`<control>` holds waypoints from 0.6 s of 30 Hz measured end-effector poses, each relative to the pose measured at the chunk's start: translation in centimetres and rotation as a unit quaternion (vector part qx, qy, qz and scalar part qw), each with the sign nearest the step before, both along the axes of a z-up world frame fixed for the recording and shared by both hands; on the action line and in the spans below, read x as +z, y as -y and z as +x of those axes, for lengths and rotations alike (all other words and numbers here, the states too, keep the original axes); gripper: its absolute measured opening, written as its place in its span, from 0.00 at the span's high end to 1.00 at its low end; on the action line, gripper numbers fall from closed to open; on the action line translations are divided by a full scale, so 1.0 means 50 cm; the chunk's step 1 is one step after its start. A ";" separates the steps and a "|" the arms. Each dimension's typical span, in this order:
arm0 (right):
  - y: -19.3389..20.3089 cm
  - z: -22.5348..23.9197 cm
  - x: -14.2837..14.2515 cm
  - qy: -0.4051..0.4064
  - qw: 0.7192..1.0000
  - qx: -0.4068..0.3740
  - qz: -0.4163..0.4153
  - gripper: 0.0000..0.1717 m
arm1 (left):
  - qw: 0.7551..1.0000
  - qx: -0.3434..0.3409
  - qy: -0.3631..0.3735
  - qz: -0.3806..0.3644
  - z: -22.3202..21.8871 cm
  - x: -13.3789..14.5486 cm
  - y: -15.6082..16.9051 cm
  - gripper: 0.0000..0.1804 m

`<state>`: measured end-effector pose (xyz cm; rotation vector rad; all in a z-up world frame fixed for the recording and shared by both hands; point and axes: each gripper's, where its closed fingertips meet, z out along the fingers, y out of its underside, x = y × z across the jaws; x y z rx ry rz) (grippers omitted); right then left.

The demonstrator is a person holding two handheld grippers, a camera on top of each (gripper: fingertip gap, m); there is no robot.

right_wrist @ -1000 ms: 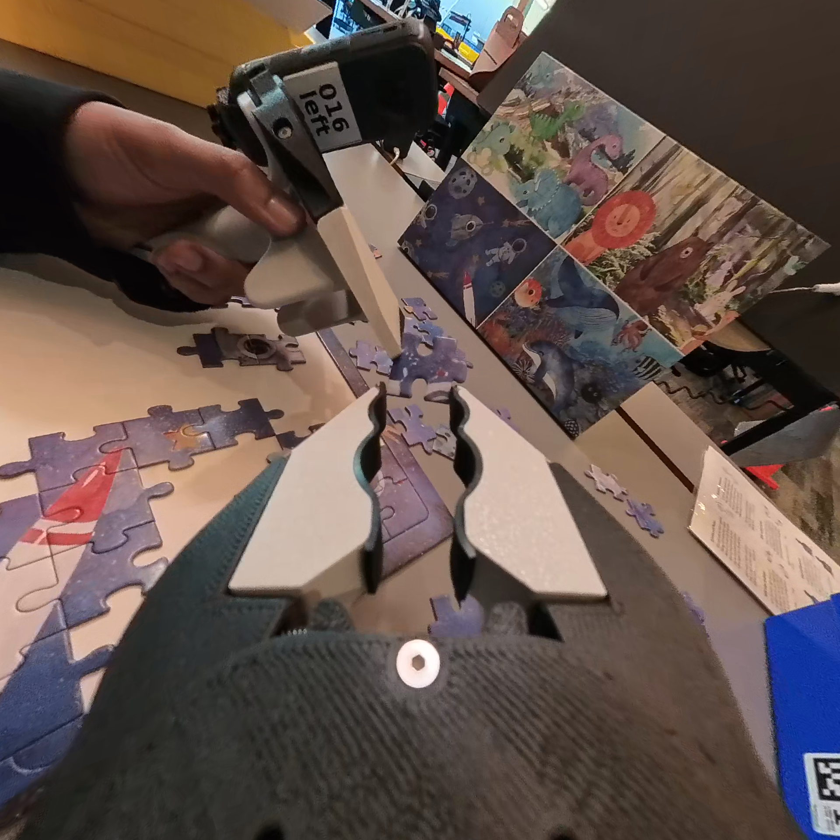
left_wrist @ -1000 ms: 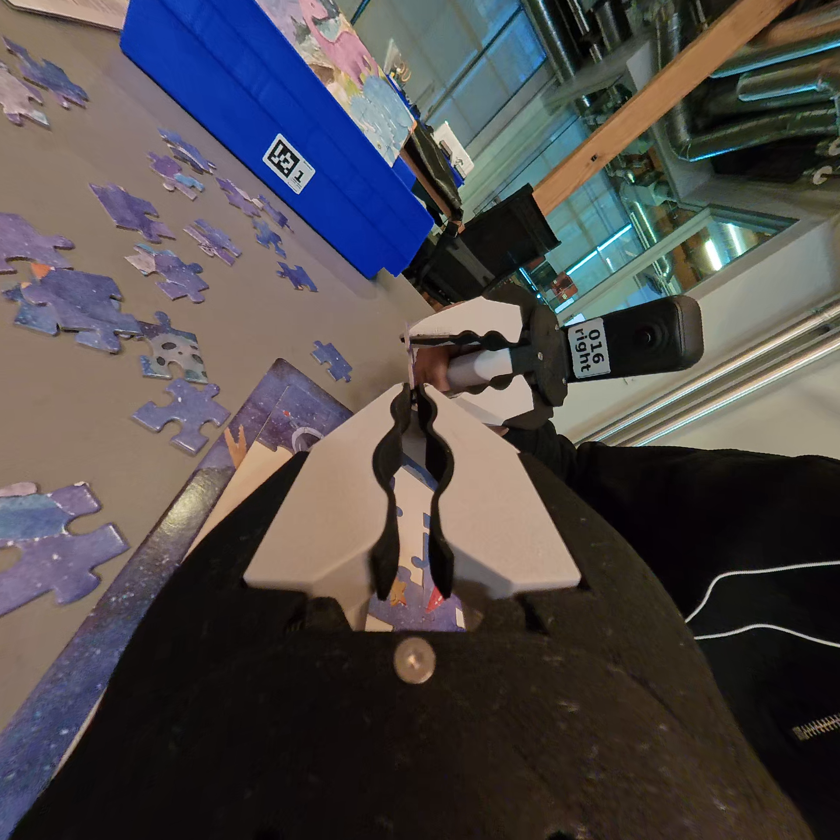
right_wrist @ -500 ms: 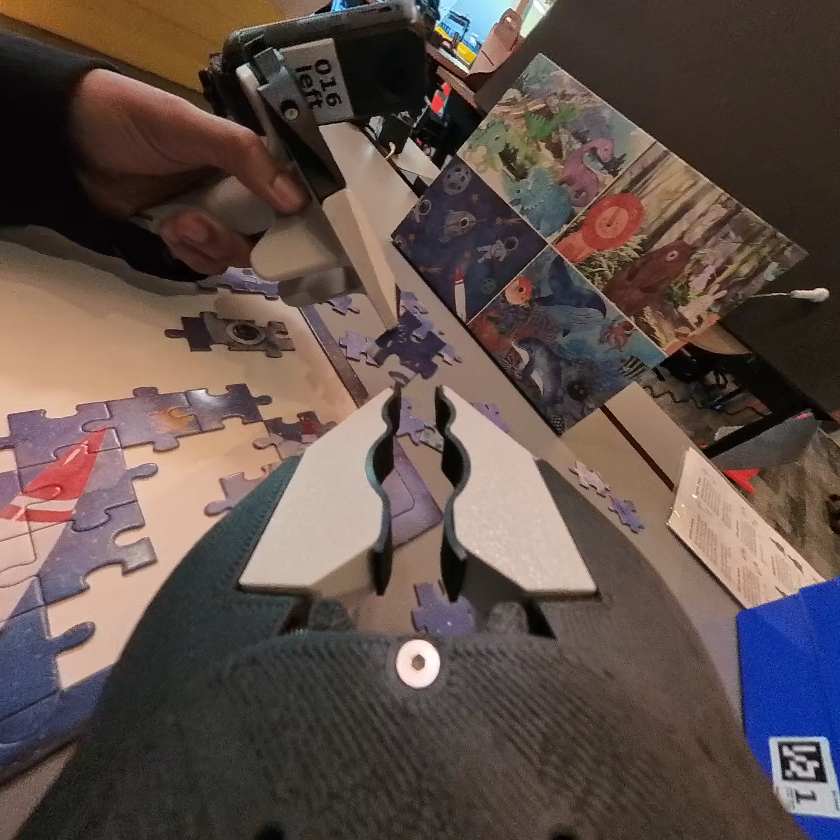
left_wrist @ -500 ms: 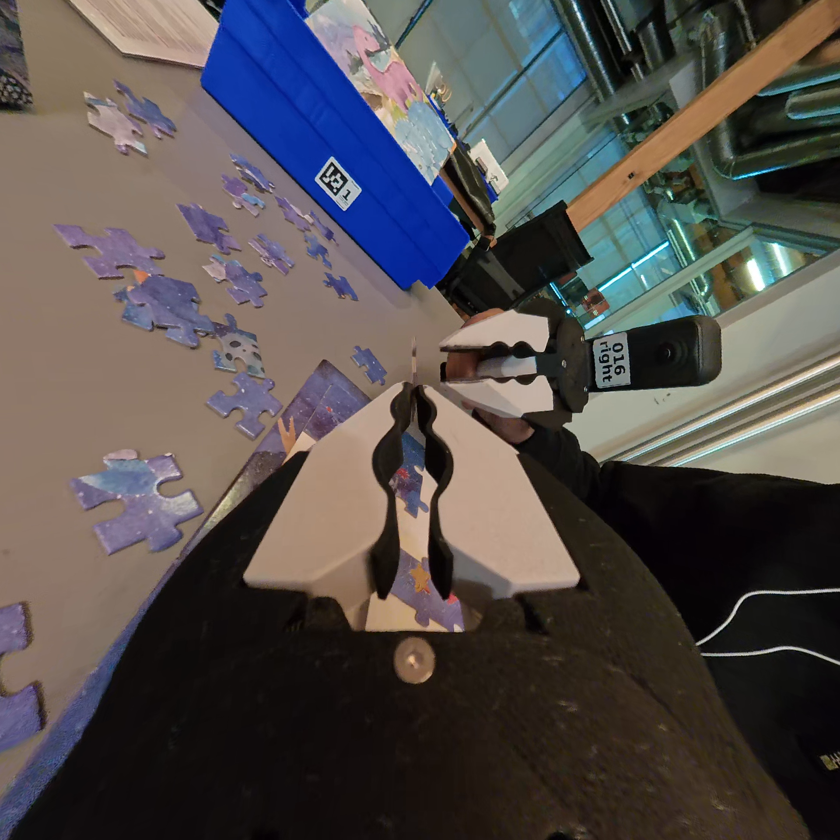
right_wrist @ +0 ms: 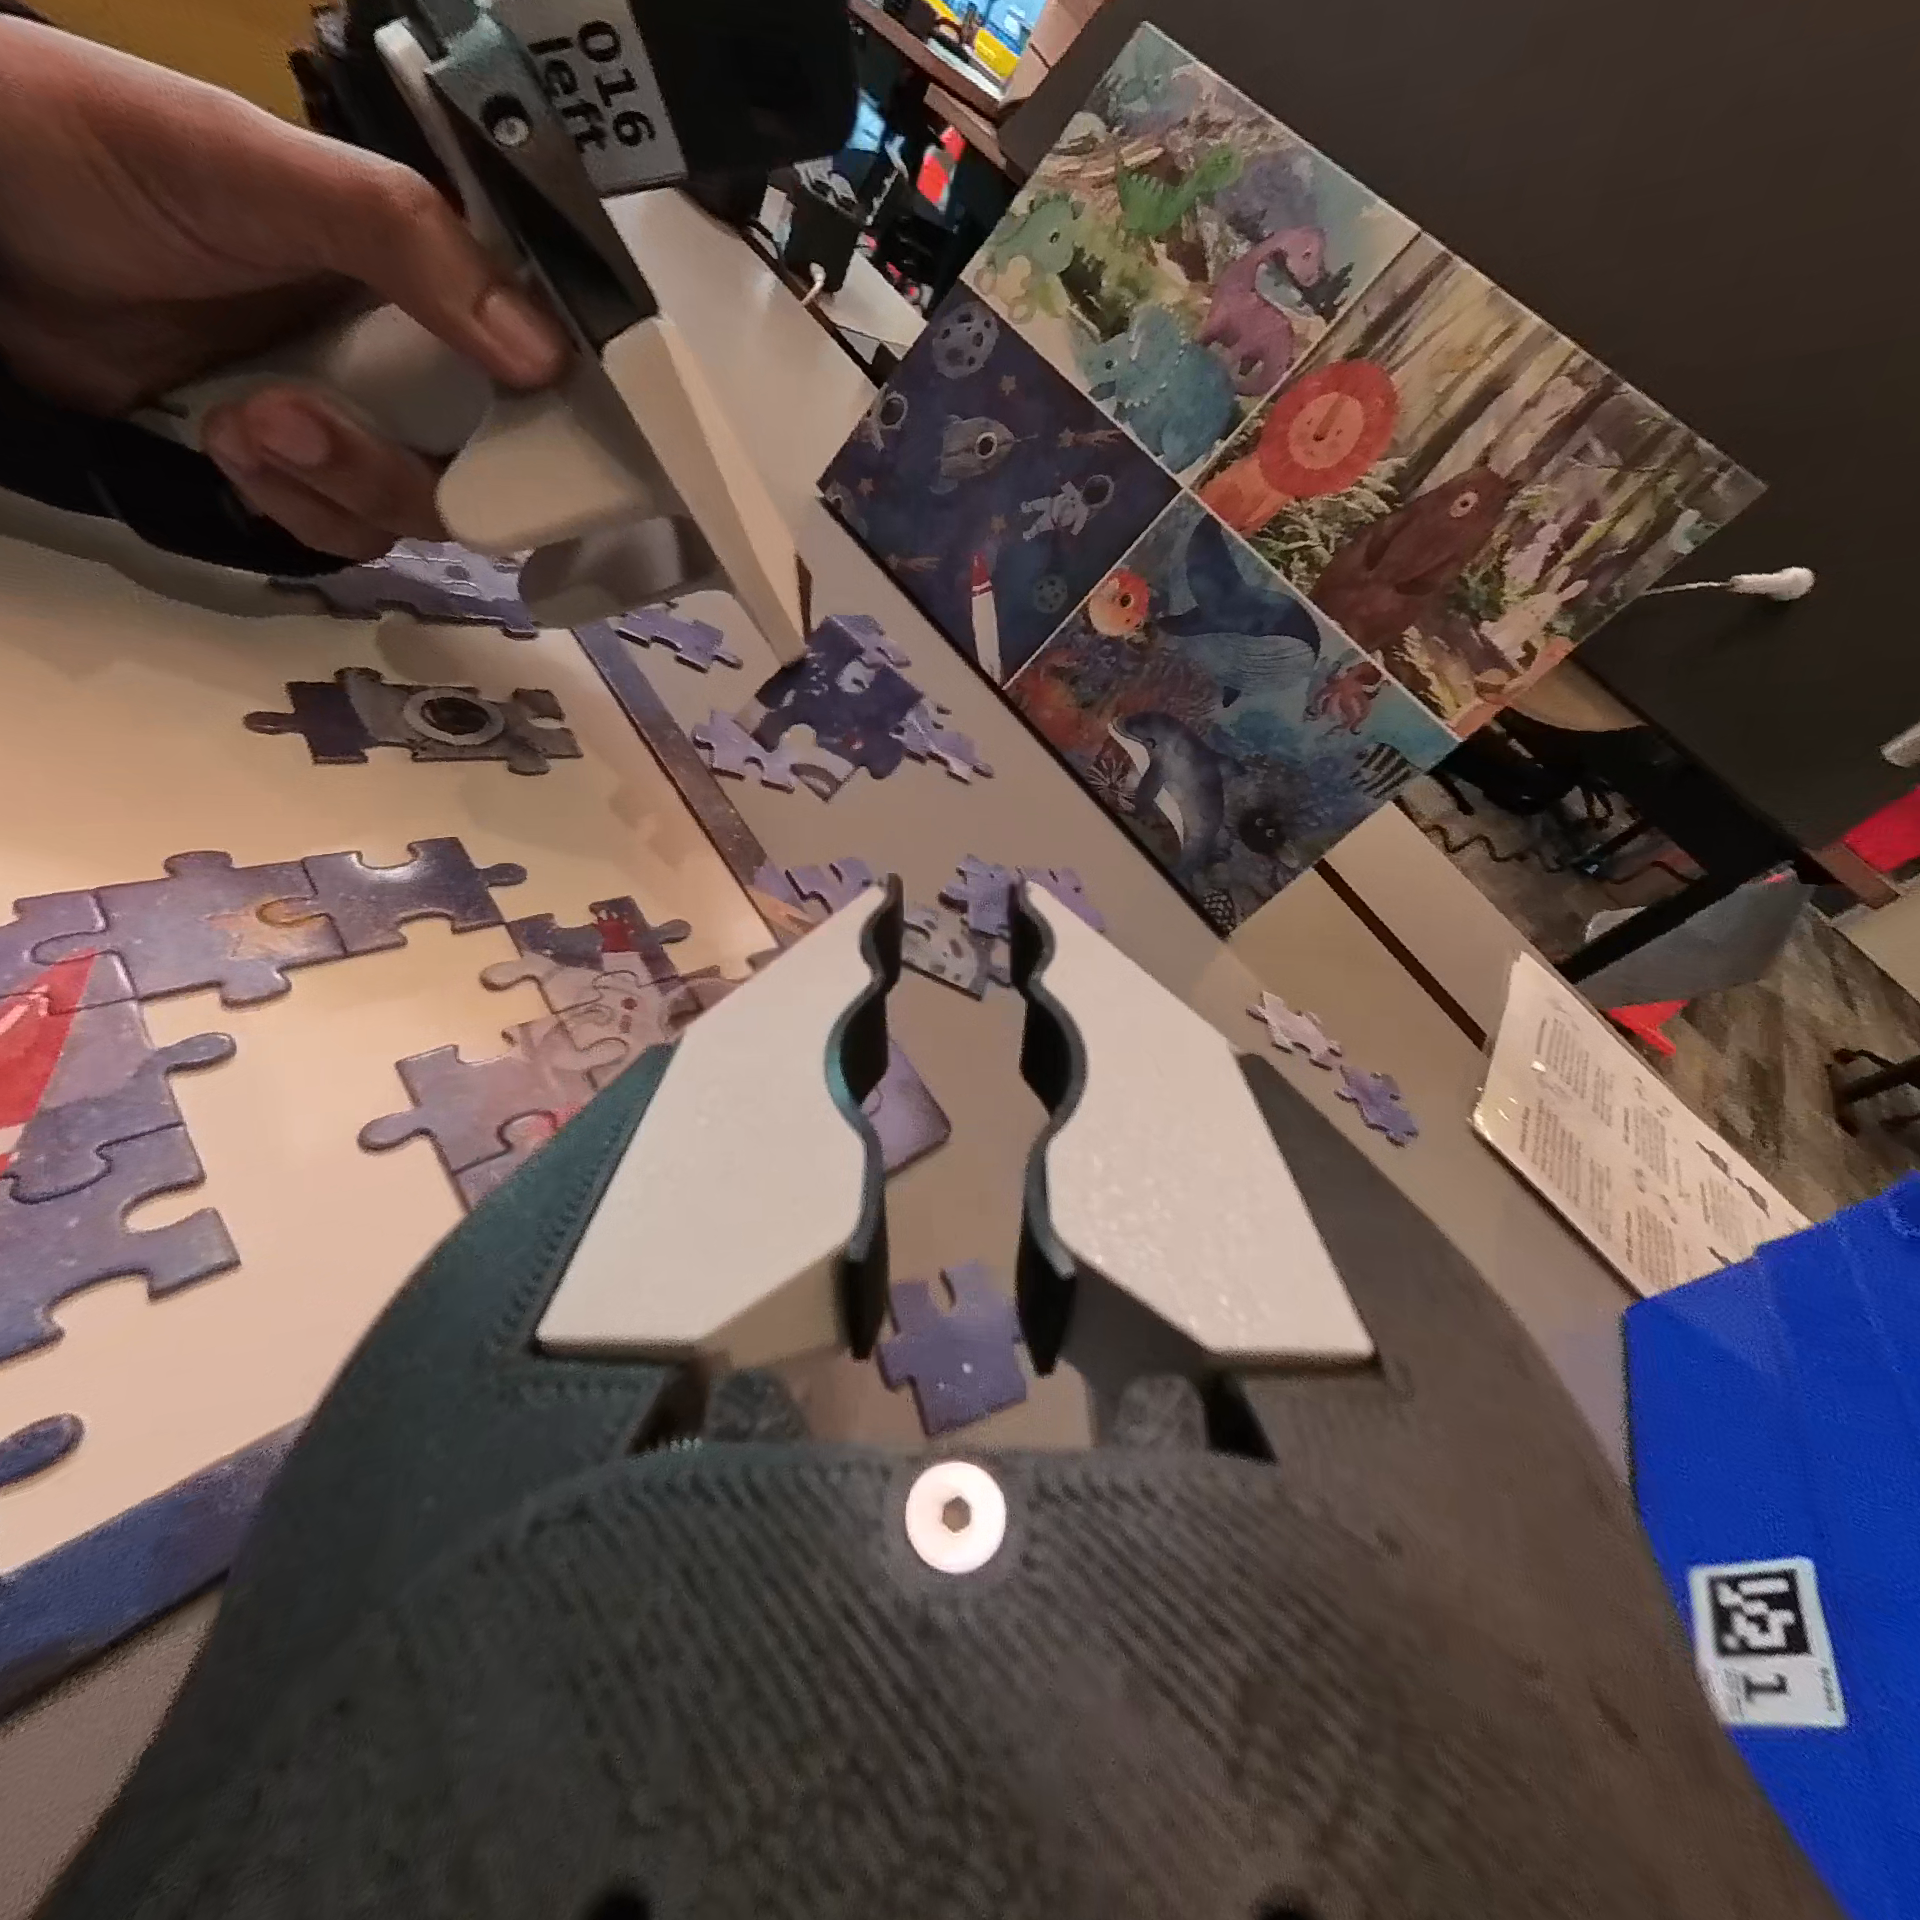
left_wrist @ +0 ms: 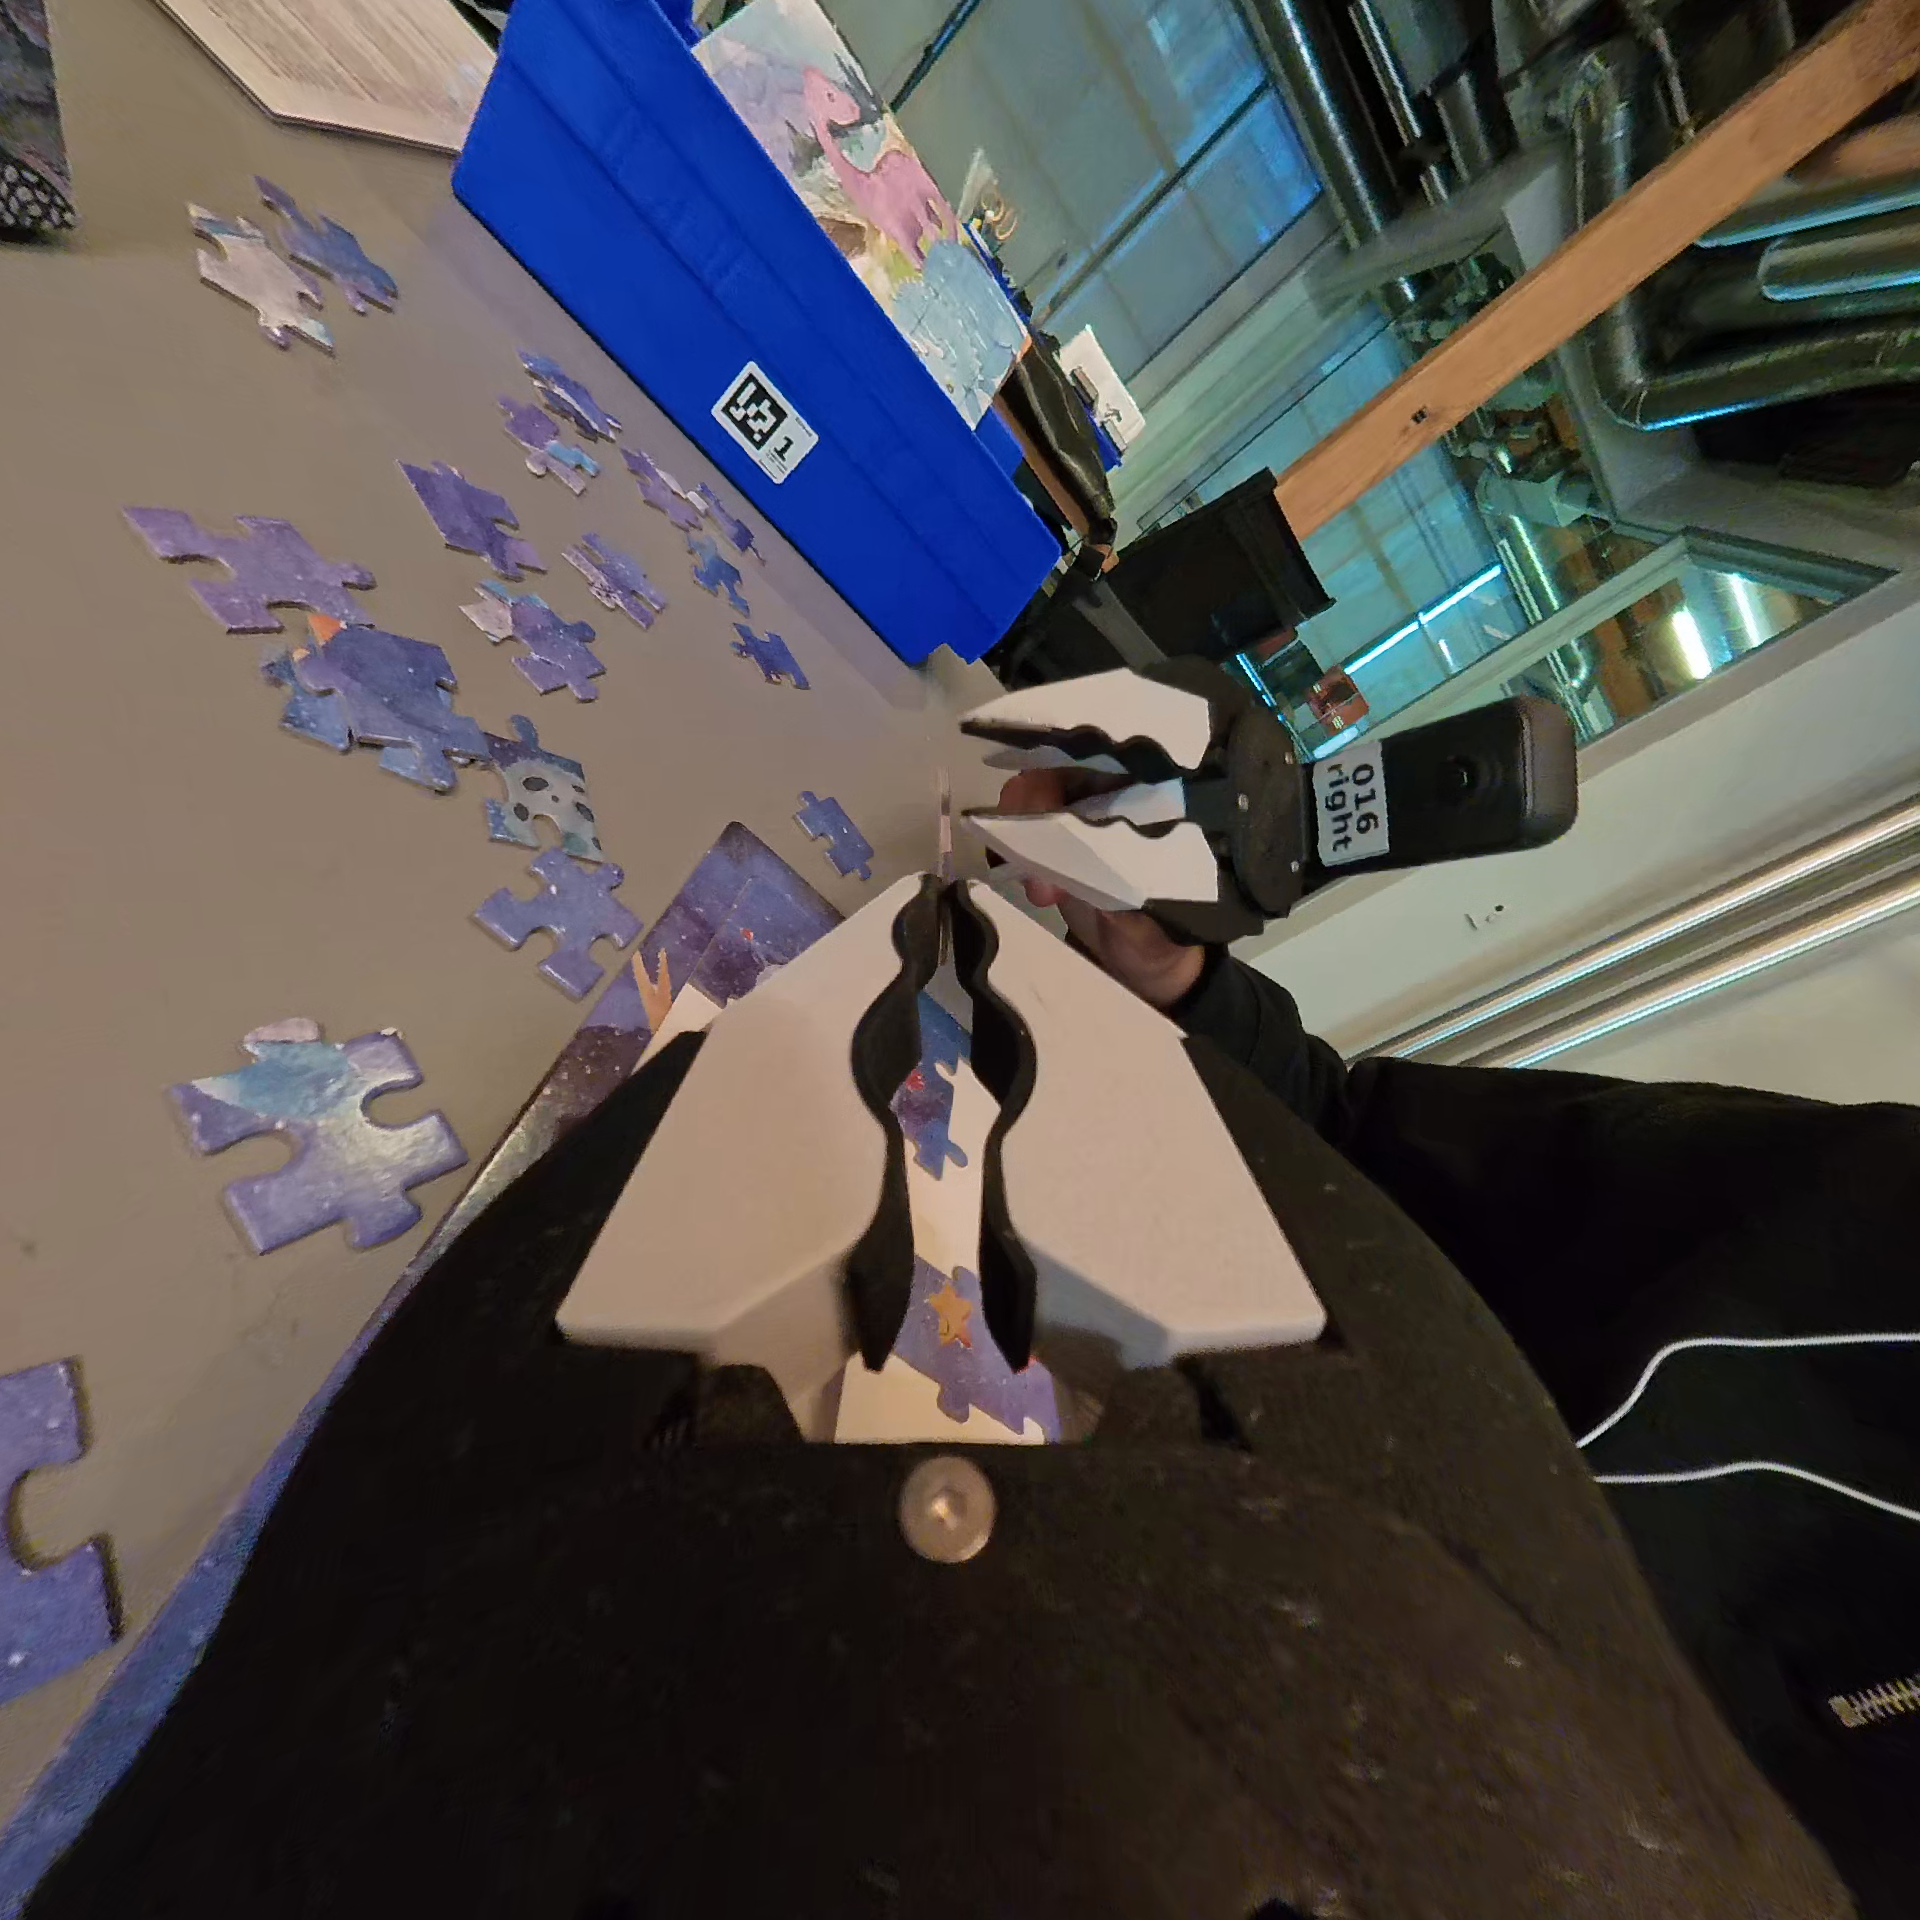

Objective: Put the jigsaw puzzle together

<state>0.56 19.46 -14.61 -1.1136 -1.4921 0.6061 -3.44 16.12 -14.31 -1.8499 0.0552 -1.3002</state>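
My left gripper [left_wrist: 940,896] is shut on a dark blue puzzle piece [left_wrist: 942,831], seen edge-on at its tips. In the right wrist view the same piece [right_wrist: 847,691] hangs from the left gripper's tip [right_wrist: 790,649] above loose pieces beside the board. My right gripper [right_wrist: 956,904] is open and empty. In the left wrist view it [left_wrist: 971,774] sits just right of the held piece, jaws apart. The puzzle board [right_wrist: 312,623] has a cream base, a blue border and a partly joined blue section [right_wrist: 156,935].
Several loose blue pieces [left_wrist: 395,707] lie on the grey table [left_wrist: 156,883]. A blue bin [left_wrist: 727,312] stands at the far side and also shows in the right wrist view [right_wrist: 1787,1475]. A reference picture [right_wrist: 1247,468] leans behind the pieces. A paper sheet [right_wrist: 1621,1143] lies nearby. There is about 6 cm between the tips of the two grippers.
My right gripper's jaws narrowed, then opened a little, with nothing between them. Both grippers shifted slightly; the left kept hold of its piece throughout.
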 end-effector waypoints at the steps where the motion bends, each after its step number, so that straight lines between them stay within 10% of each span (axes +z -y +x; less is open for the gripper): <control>1: -0.007 0.003 0.002 -0.002 1.000 -0.005 -0.002 0.89 | 1.000 -0.001 0.000 0.001 0.001 0.001 0.001 1.00; 18: -0.027 0.018 0.015 -0.026 0.999 -0.016 -0.032 0.90 | 1.000 -0.009 0.004 -0.001 0.007 -0.001 0.002 1.00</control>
